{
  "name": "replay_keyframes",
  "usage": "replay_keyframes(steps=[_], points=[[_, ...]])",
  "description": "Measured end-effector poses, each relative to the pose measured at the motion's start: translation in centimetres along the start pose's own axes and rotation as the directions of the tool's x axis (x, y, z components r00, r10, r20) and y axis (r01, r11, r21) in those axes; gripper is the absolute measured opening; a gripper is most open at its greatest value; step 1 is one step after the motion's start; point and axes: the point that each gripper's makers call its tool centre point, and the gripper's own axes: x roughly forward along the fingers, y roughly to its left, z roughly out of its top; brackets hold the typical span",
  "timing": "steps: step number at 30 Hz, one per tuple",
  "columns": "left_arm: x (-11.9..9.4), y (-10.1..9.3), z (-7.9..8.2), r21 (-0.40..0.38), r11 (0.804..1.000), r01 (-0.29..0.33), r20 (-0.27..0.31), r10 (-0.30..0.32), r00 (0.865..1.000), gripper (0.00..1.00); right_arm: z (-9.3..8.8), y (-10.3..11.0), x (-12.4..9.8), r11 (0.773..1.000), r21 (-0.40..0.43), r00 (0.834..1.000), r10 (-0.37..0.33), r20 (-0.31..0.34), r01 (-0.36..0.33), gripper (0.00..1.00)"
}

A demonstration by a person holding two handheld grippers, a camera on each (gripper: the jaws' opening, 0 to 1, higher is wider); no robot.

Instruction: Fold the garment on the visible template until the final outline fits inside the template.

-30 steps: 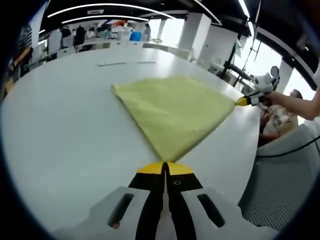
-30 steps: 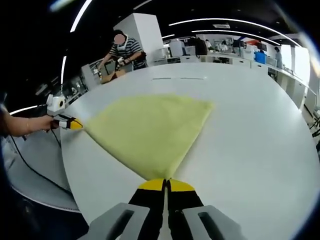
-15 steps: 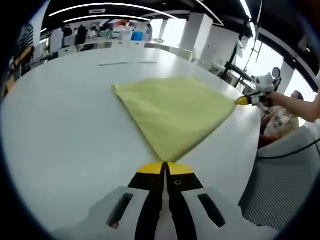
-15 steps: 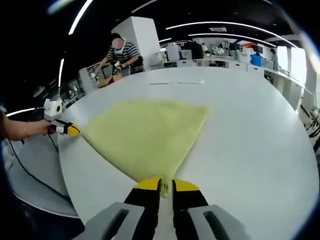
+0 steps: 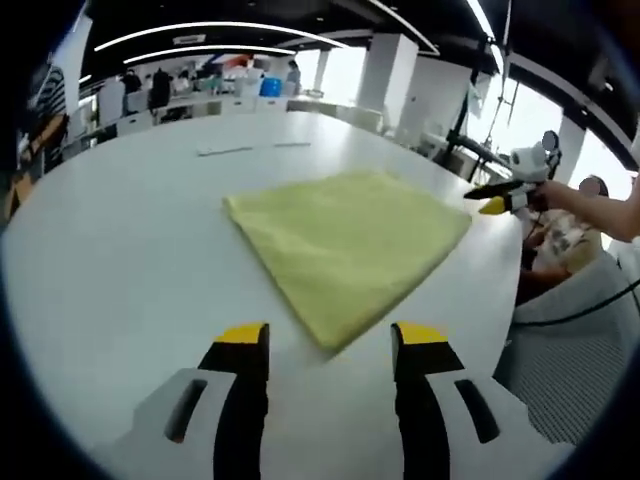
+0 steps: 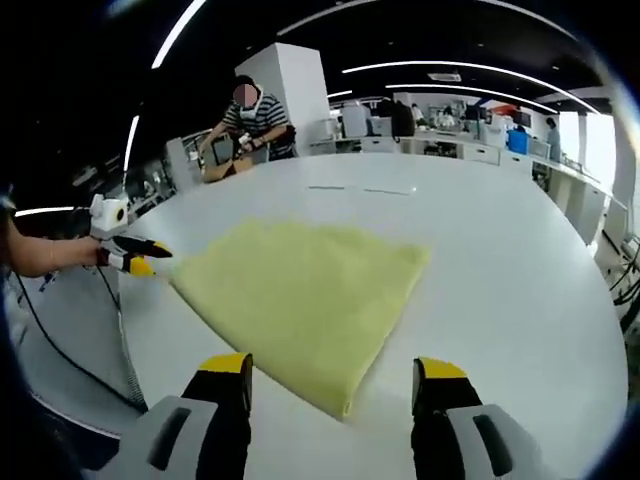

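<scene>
1. Left gripper (image 5: 327, 340): jaws spread wide, holding nothing, low over the white table (image 5: 110, 260). The near corner of the yellow garment (image 5: 345, 238) lies just ahead, between the yellow tips, apart from both.
2. Right gripper (image 6: 337, 372): jaws likewise spread and empty; the other near corner of the garment (image 6: 300, 295) lies between the tips, untouched. This gripper also shows in the left gripper view (image 5: 497, 200), near the cloth's side corner.
3. Garment: lies flat on the table, folded to a four-cornered pad. No template outline can be made out.
4. Handling, by judgement: light, soft, limp, napped cloth; layers may slide apart. Best pinched at corners or folded edge, through all layers.
</scene>
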Motion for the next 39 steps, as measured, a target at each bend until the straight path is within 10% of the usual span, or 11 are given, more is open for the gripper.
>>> replay_keyframes(steps=[20, 39], points=[[-2.8, -2.2, 2.9, 0.076, 0.996, -0.037, 0.083, 0.031, 0.996, 0.94, 3.3, 4.0, -3.1, 0.994, -0.11, 0.997, 0.035, 0.063, -0.028, 0.98], [-4.1, -3.0, 1.8, 0.065, 0.994, -0.083, 0.089, 0.077, 0.993, 0.99, 2.5, 5.6, -3.8, 0.995, -0.102, 0.997, 0.022, 0.071, -0.015, 0.99]])
